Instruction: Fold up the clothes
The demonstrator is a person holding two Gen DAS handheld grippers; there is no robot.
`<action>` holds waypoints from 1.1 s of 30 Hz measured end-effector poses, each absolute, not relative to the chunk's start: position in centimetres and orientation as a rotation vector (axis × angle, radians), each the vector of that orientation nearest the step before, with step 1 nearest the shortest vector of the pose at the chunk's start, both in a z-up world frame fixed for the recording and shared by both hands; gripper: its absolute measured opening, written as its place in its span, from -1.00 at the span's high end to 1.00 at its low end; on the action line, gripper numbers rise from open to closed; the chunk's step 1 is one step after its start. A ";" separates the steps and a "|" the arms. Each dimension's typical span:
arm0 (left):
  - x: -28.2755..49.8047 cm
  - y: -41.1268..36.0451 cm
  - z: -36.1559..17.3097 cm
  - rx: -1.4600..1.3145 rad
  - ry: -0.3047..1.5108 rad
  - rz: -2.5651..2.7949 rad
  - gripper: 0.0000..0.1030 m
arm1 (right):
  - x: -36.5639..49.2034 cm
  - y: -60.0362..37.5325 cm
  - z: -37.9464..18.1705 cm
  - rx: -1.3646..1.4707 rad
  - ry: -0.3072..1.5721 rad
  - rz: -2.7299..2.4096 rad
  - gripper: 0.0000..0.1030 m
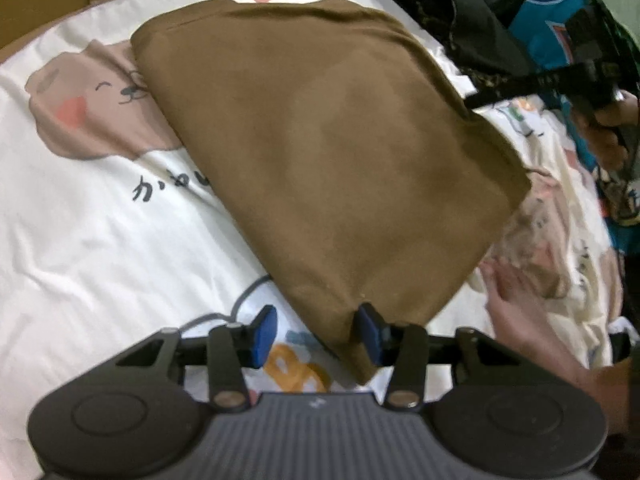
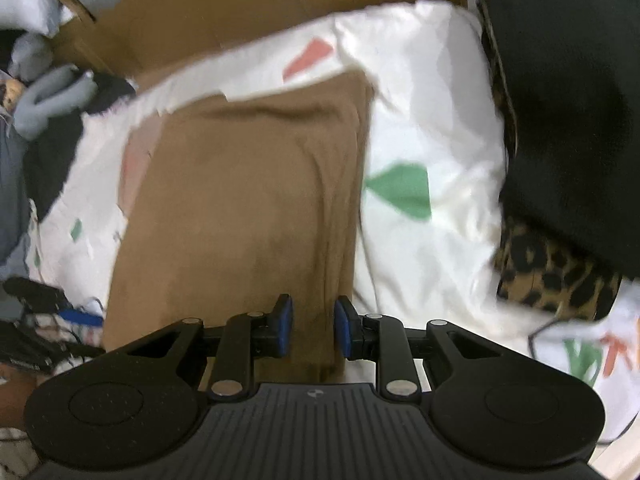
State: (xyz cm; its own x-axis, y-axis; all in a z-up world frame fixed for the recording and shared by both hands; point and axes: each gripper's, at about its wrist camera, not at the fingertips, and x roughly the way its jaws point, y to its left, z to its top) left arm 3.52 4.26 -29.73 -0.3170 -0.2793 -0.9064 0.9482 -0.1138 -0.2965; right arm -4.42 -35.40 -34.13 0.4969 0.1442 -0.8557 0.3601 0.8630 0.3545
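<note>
A folded brown garment (image 1: pixel 332 152) lies on the white printed bedding (image 1: pixel 92 248). My left gripper (image 1: pixel 317 336) stands open at the garment's near corner. That corner reaches in between the blue pads and rests against the right pad (image 1: pixel 370 338); the left pad is clear of it, over bare bedding. In the right wrist view the garment (image 2: pixel 240 208) runs away from me, and my right gripper (image 2: pixel 313 328) is shut on its near right edge, with cloth filling the gap between the pads. The right gripper (image 1: pixel 560 80) also shows at the garment's far right edge.
A dark pile of clothes (image 1: pixel 472 12) and a teal shirt (image 1: pixel 548 28) lie at the back right. A black garment (image 2: pixel 568 112) sits on leopard-print fabric (image 2: pixel 552 276) to the right. A cardboard box (image 2: pixel 248 12) stands behind the bed. A hand (image 1: pixel 516 300) is beside the left gripper.
</note>
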 end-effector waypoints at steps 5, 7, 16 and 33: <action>5.3 4.7 -29.4 0.756 1.217 -1.566 0.08 | -4.7 -35.5 -34.7 0.583 1.080 -0.147 0.32; 5.8 4.6 -29.6 0.719 1.261 -1.550 0.08 | -5.4 -35.1 -35.1 0.606 1.096 -0.140 0.27; 7.0 6.0 -31.9 0.562 1.468 -1.471 0.09 | -8.7 -34.5 -36.5 0.684 1.140 -0.160 0.09; 7.9 5.6 -36.2 0.262 1.749 -1.363 0.20 | -9.9 -34.3 -39.9 0.855 1.115 -0.099 0.05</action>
State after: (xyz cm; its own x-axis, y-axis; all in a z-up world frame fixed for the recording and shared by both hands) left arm 7.86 5.64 -36.16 -0.5925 -0.3333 -0.7334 0.6299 0.3759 -0.6797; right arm -9.92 -34.29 -39.94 0.4707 0.3335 -0.8168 0.4722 0.6868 0.5525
